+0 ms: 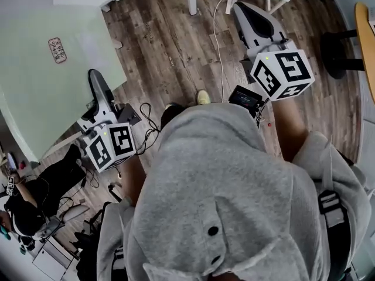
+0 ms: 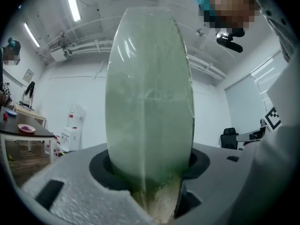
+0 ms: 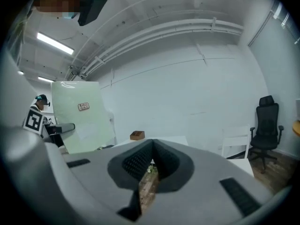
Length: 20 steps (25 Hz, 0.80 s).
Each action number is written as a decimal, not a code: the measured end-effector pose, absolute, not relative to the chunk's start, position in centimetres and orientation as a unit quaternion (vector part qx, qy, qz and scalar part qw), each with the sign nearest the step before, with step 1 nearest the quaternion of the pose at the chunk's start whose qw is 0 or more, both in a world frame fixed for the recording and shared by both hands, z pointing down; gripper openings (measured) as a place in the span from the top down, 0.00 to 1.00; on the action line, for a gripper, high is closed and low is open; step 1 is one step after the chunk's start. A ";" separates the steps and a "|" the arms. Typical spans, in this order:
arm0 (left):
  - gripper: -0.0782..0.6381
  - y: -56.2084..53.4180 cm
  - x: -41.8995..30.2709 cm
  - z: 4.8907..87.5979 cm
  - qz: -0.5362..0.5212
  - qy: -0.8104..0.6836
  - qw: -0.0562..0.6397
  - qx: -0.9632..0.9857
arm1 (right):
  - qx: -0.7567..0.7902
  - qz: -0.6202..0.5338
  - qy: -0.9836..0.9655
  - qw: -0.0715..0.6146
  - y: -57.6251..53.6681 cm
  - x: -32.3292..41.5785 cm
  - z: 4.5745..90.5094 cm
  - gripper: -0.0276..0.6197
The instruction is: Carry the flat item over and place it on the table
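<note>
My left gripper [image 1: 96, 82] is clamped on the edge of the pale green, translucent flat panel [image 2: 150, 88], which sits edge-on between its jaws and extends far beyond them. A small pale label [image 1: 57, 50] sits on the panel's face past the jaw tips; I can't read its print. My right gripper [image 3: 152, 146] holds nothing, its pads meeting at the tips, well apart from the panel.

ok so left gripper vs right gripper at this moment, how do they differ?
Load: the left gripper is clamped on the edge of the green board; the right gripper holds nothing.
Jaws: the left gripper's jaws stand apart with the board between them; the right gripper's jaws meet at the tips, with only floor showing behind.
Shared: both have the same grey build.
</note>
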<state>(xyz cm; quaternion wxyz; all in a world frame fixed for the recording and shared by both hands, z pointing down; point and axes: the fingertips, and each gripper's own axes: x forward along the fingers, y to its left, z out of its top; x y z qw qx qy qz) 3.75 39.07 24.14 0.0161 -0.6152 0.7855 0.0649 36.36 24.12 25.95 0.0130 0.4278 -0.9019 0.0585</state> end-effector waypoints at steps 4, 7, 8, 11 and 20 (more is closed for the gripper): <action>0.52 38.4 4.4 24.5 0.058 0.782 0.019 -0.620 | 0.416 0.068 -0.907 0.011 23.4 35.6 26.2 0.92; 0.52 37.4 4.3 24.3 0.059 0.780 0.023 -0.623 | 0.410 0.072 -0.909 0.014 22.9 34.6 26.4 0.92; 0.52 37.2 4.4 24.3 0.060 0.779 0.026 -0.624 | 0.408 0.074 -0.910 0.014 22.9 34.5 26.5 0.92; 0.52 36.8 4.2 24.5 0.059 0.778 0.039 -0.625 | 0.397 0.072 -0.915 0.010 22.7 33.3 26.8 0.92; 0.52 33.9 0.8 25.3 0.073 0.780 0.035 -0.620 | 0.387 0.066 -0.920 0.013 20.0 29.2 27.0 0.92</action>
